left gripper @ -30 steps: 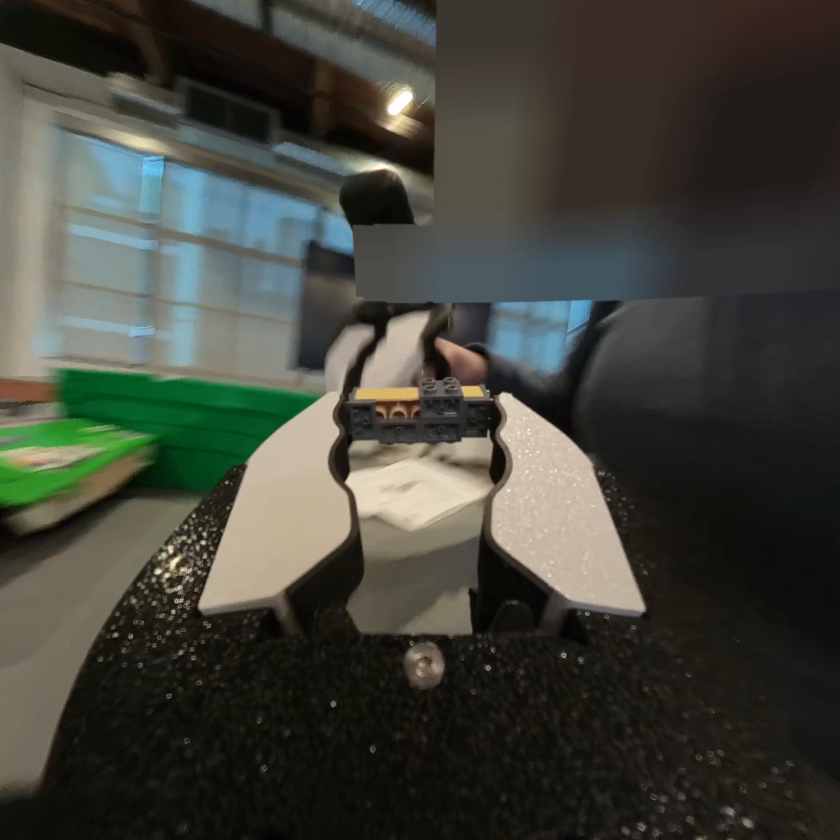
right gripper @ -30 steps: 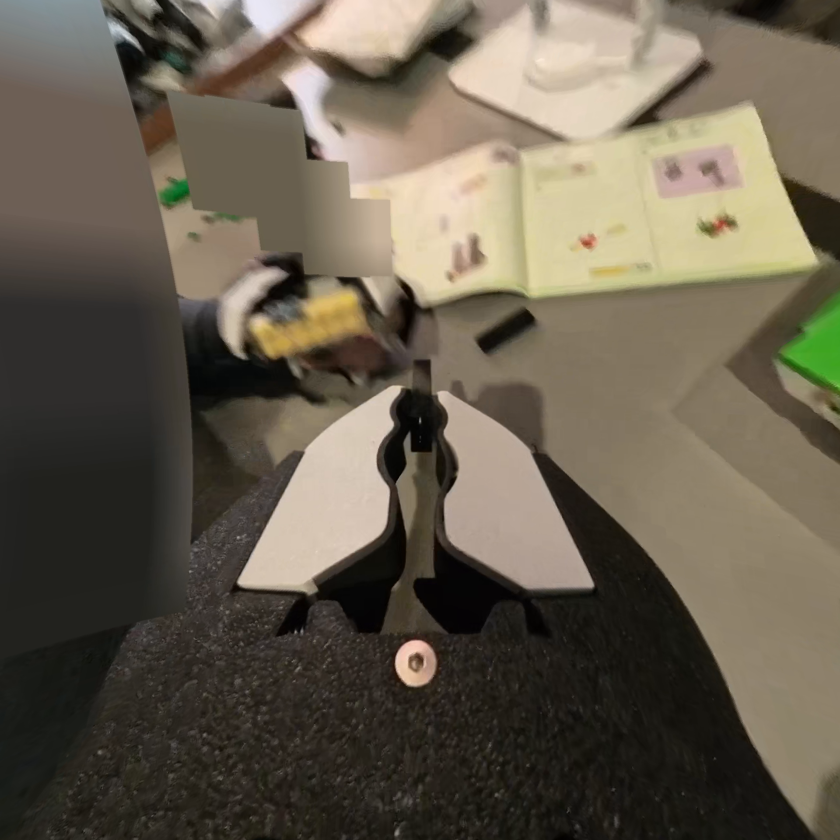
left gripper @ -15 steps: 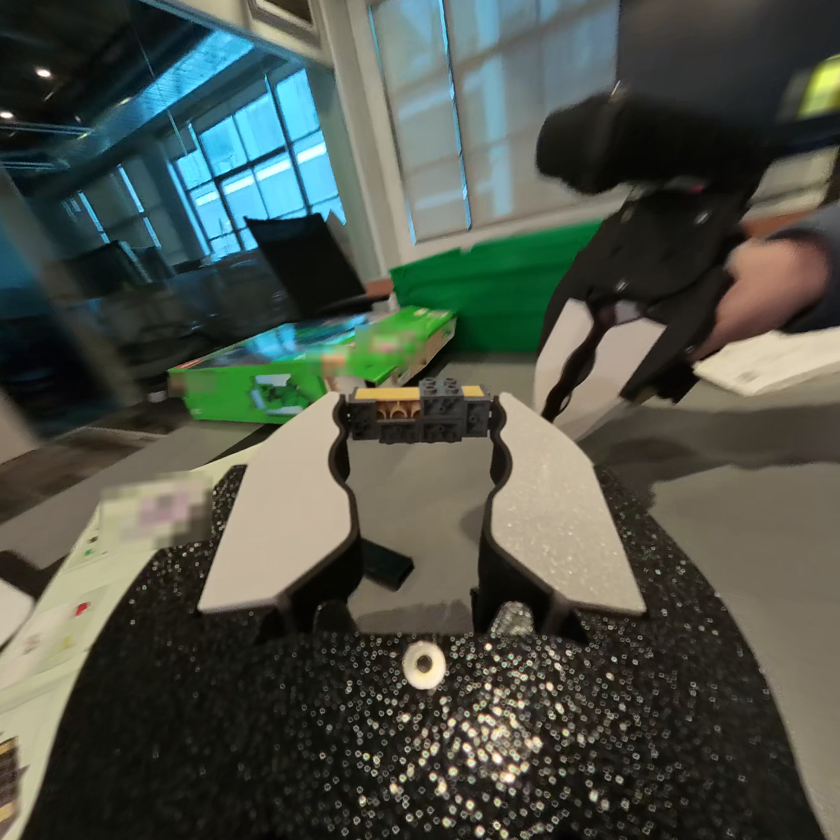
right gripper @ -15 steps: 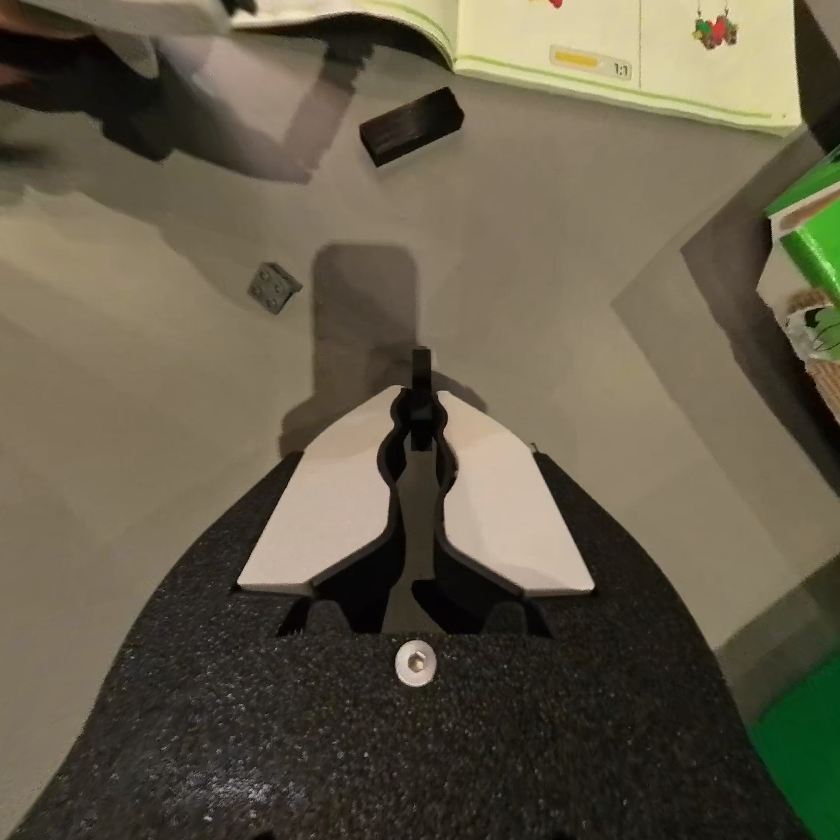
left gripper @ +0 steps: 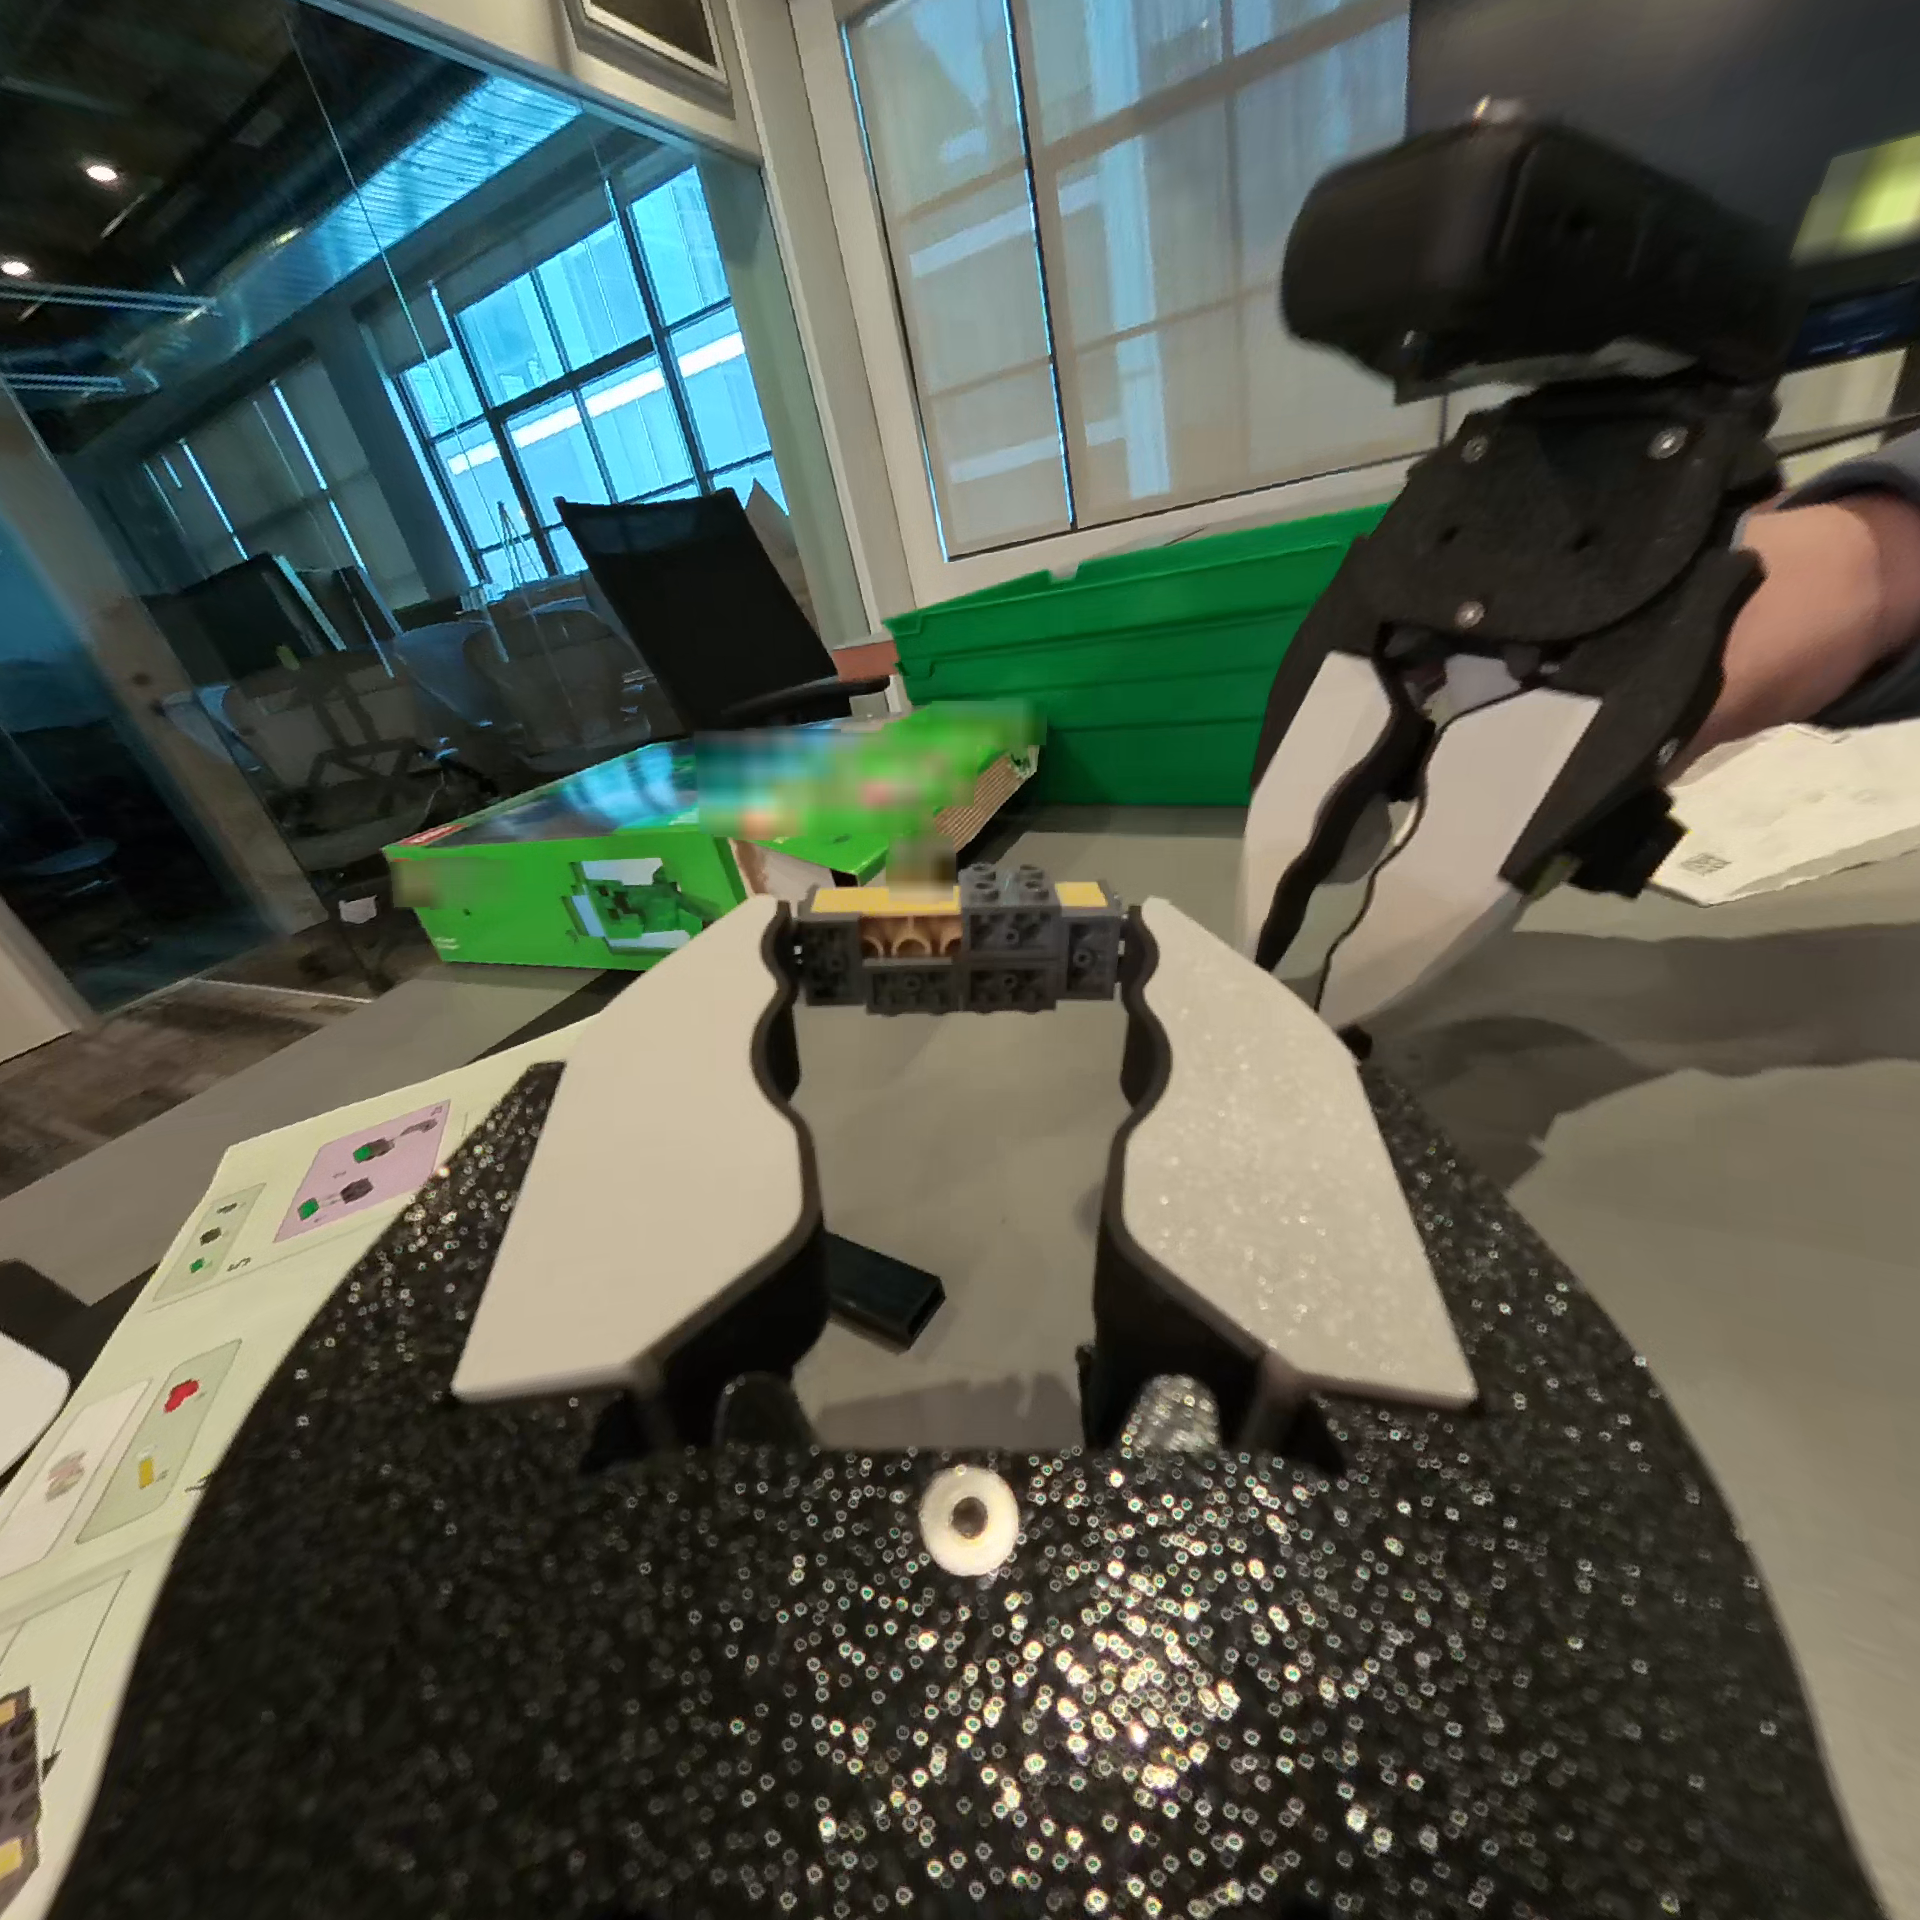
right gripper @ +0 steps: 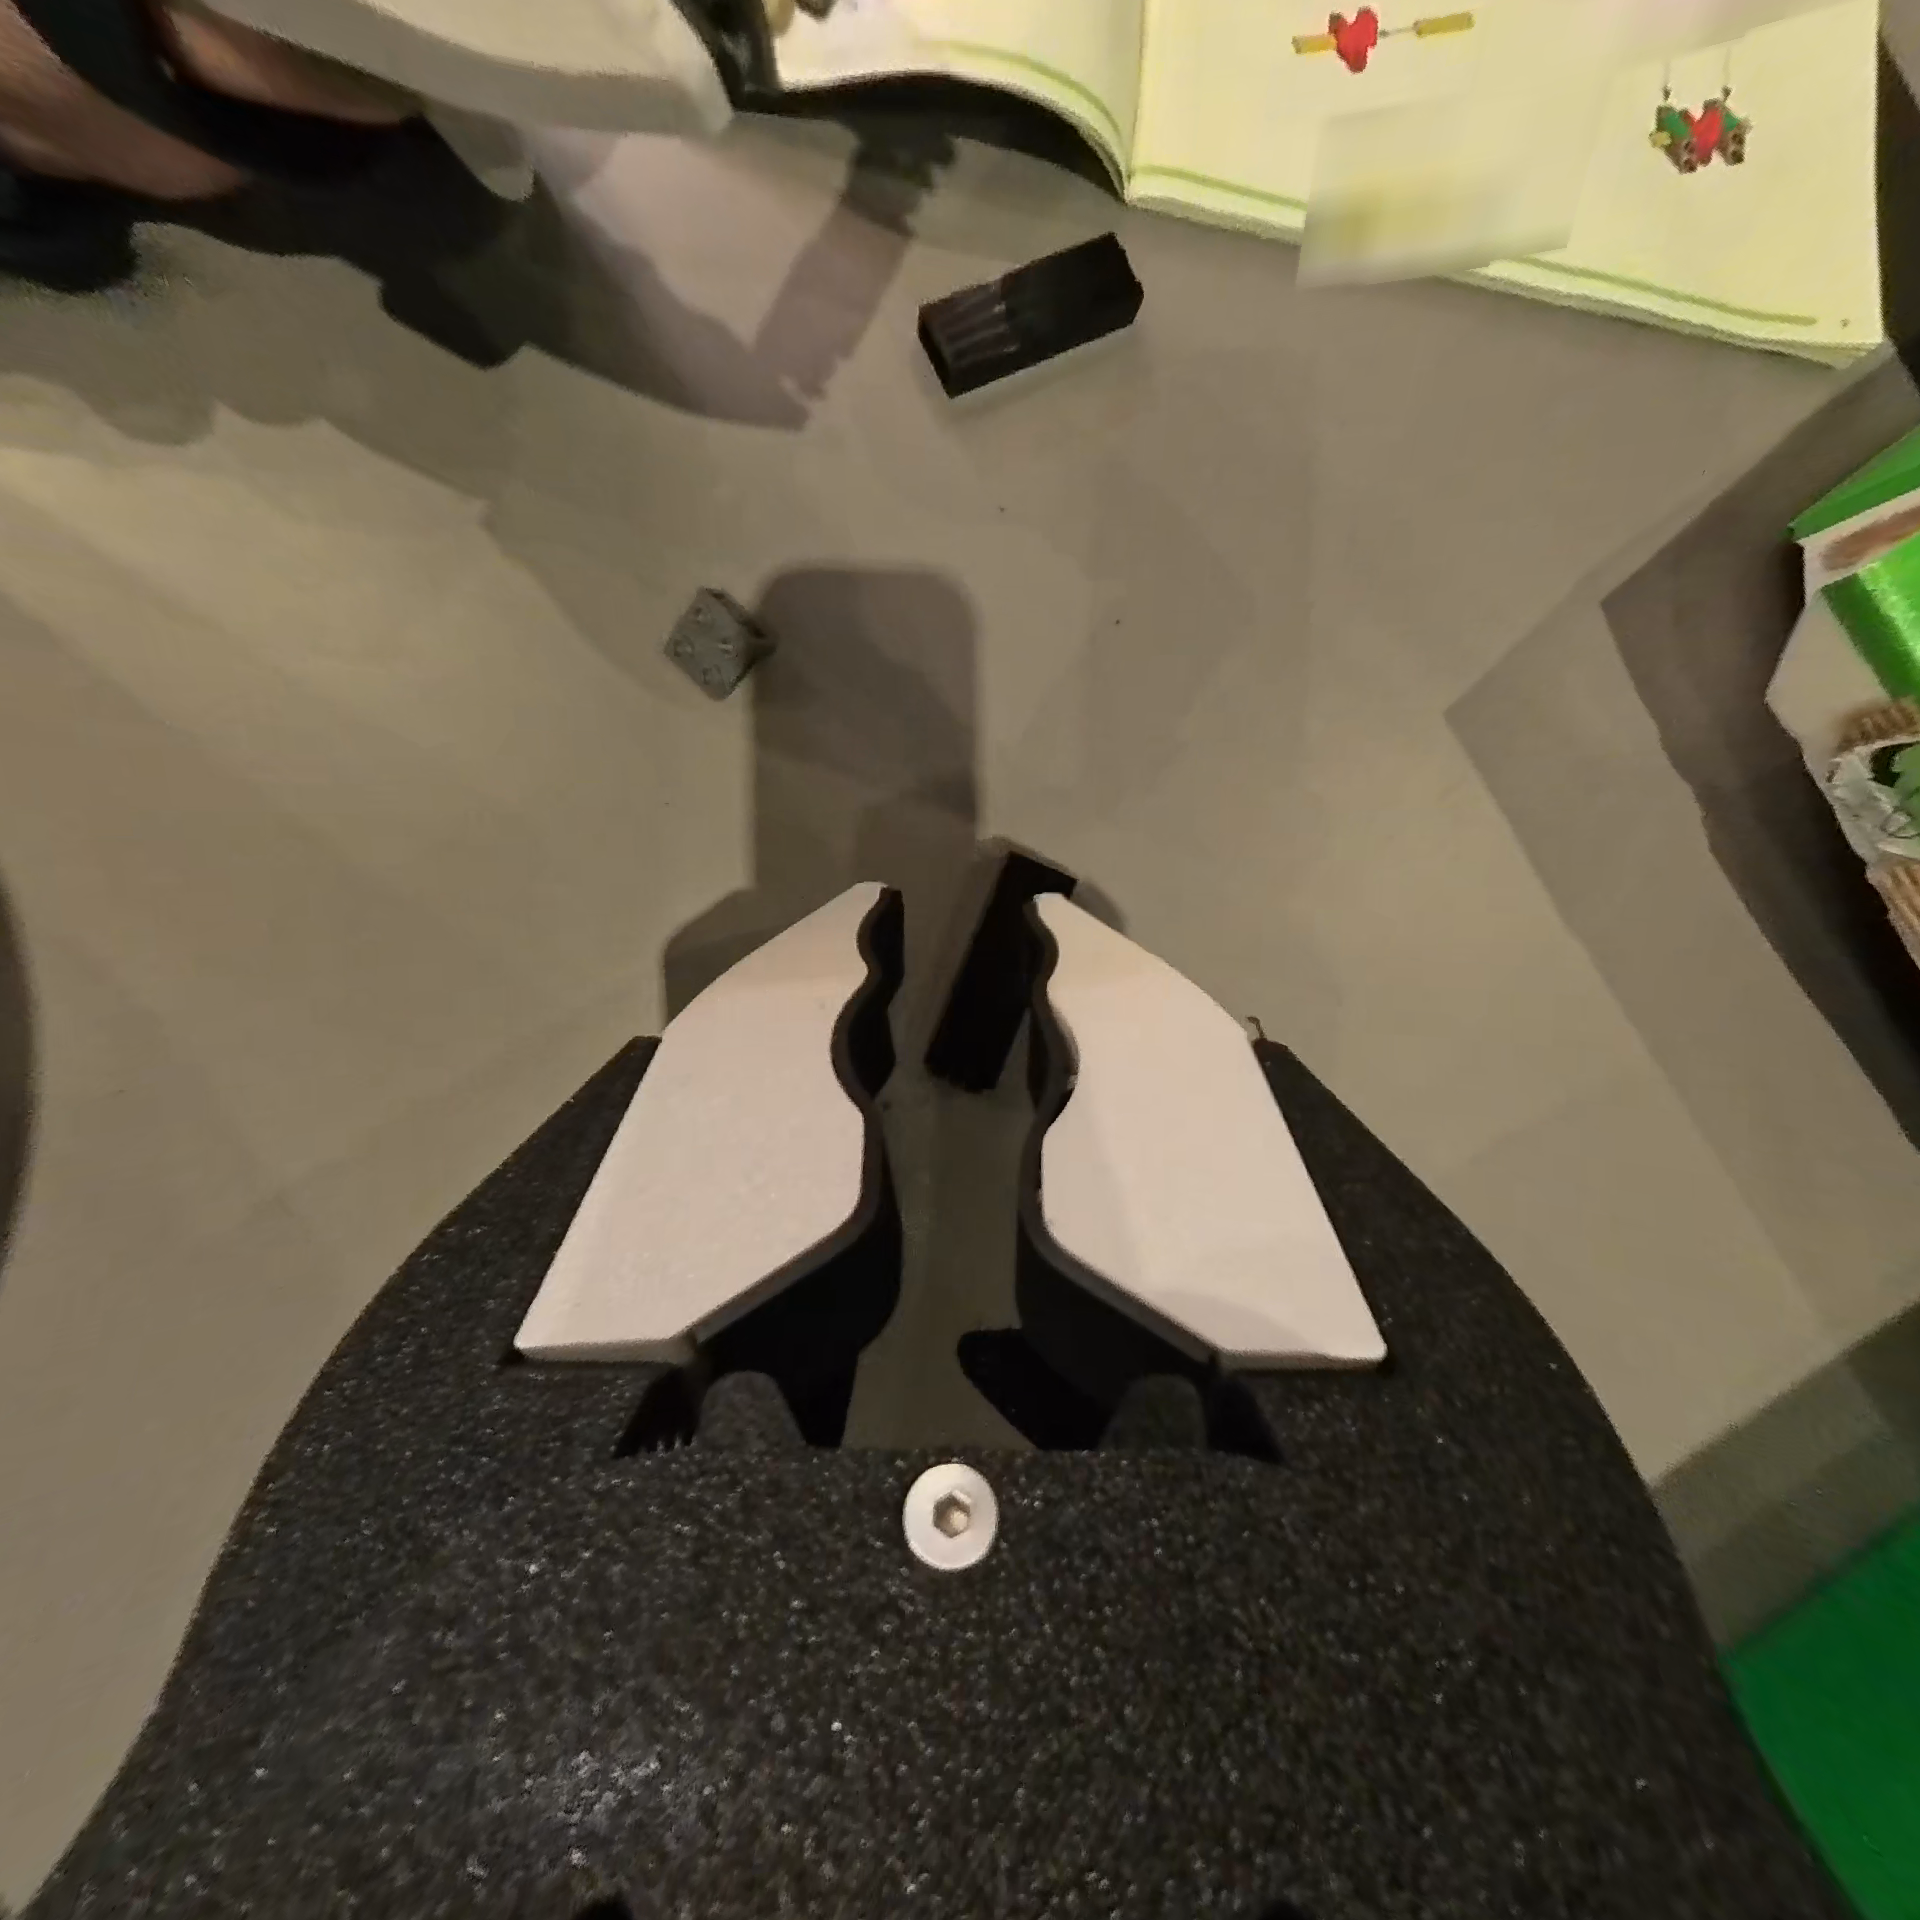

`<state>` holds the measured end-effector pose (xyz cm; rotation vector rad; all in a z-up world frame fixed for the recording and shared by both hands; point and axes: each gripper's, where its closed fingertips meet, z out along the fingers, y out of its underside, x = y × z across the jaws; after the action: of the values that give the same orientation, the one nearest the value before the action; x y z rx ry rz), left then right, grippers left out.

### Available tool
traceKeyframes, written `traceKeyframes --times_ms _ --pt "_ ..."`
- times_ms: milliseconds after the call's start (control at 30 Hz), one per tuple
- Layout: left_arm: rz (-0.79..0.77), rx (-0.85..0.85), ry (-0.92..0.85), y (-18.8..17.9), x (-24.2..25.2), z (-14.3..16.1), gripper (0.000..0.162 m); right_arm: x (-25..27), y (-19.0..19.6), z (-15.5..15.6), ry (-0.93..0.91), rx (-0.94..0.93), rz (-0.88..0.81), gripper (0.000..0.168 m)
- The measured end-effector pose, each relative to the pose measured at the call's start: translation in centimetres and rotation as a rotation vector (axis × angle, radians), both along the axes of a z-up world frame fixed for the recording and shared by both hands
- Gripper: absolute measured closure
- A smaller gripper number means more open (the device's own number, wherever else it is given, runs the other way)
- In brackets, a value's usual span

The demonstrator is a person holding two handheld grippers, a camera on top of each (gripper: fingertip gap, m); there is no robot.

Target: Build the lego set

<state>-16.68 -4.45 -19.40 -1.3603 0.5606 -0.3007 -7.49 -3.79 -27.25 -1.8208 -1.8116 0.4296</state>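
Observation:
My left gripper (left gripper: 956,935) is shut on a small lego assembly (left gripper: 956,940) of dark grey, tan and yellow bricks, gripped by its ends above the table. My right gripper (right gripper: 961,899) points down close to the grey table, with its jaws a little apart. A thin black piece (right gripper: 982,987) leans tilted against the right finger, and a gap separates it from the left finger. The right gripper also shows in the left wrist view (left gripper: 1434,831), held by a hand. A small dark grey brick (right gripper: 717,655) and a long black brick (right gripper: 1029,312) lie on the table ahead.
The open instruction booklet (right gripper: 1455,156) lies at the far side and also shows in the left wrist view (left gripper: 208,1299). A green lego box (left gripper: 623,862) and green bins (left gripper: 1143,675) stand behind. The box edge (right gripper: 1870,623) is at the right.
The right gripper has come down close to the table and its jaws have parted, so the black piece now leans loose. The left gripper has swung round with the assembly still held.

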Motion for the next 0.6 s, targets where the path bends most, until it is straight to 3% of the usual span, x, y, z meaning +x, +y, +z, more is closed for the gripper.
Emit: traceKeyframes --times_ms 167,433,600 --pt "0.001 -0.001 0.01 0.0 0.1 -0.1 0.102 -0.5 -0.1 1.8 0.063 0.004 -0.003 0.153" --pt "-0.025 0.018 -0.008 -0.3 0.4 0.2 0.102 -2.7 -1.1 7.0 0.352 -0.295 -0.035 0.148" --pt "0.03 0.009 0.098 0.1 0.6 -0.6 0.102 -3.8 -1.8 8.6 0.404 -0.371 -0.063 0.142"
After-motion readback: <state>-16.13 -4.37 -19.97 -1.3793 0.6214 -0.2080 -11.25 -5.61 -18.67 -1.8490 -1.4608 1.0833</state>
